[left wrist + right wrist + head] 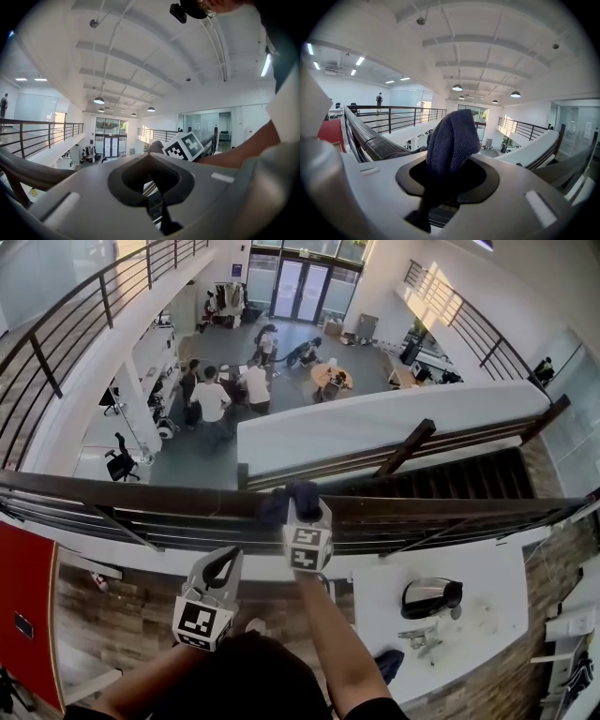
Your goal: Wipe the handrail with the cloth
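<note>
A dark wooden handrail (141,493) runs across the head view above a drop to the floor below. My right gripper (298,510) is on its top at the middle, shut on a dark blue cloth (289,501) that rests on the rail. In the right gripper view the cloth (452,140) stands bunched between the jaws, and the handrail (370,138) runs off to the left. My left gripper (223,561) hangs lower and nearer me, short of the rail, shut with nothing in it. Its own view shows the handrail (28,168) at the left and the right gripper's marker cube (183,145).
Thin metal rails (187,526) run under the handrail. Far below are several people (225,395), a round table (330,377) and a staircase (441,479). A white desk (469,568) with an office chair (431,598) lies lower right, a red panel (23,615) at the left.
</note>
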A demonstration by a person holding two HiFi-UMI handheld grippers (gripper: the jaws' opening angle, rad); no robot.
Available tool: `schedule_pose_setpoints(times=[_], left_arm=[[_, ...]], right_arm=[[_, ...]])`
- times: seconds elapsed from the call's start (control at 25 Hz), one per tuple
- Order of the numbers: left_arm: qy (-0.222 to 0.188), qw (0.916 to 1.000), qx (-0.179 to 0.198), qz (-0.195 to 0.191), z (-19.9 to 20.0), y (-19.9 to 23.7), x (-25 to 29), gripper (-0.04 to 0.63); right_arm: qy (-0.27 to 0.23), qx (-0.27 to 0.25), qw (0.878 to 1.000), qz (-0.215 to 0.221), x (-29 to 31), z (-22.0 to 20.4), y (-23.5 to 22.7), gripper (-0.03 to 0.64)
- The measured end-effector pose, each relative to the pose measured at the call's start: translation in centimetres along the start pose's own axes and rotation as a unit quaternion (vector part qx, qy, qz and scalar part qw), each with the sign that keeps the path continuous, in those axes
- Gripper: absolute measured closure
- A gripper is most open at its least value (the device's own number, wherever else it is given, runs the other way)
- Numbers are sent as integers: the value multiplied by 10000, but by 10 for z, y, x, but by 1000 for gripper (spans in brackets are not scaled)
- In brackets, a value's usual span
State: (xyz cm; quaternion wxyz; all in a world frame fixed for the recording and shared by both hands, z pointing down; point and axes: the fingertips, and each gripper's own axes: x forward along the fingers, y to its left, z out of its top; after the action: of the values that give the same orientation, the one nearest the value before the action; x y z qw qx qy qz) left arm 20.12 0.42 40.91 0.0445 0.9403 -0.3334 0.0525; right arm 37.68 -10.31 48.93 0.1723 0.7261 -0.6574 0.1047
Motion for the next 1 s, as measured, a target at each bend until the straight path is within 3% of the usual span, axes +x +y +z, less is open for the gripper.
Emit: schedule_pose_setpoints(times=[0.24,0.4,0.64,0.8,1.0], left_arm=[[82,10000,2,26,-4,-3,1,597],[56,10000,-3,18,4,-11,4,597],[-34,9994,-20,337,10,-3,-13,597],[45,9988,-96,486,1,12,-26,597],[50,9960,-475,761,-6,47,-54,597]], right_arm=[[3,191,9997,-165,-7,-6,-23,485],[-7,52,9996,-277,-11,-5,-37,485],[-115,79,9995,-266,-18,-3,-40,486],[-429,50,9991,-51,-32,15,-1,489],[-647,246,9937,881,-48,33,98,489]])
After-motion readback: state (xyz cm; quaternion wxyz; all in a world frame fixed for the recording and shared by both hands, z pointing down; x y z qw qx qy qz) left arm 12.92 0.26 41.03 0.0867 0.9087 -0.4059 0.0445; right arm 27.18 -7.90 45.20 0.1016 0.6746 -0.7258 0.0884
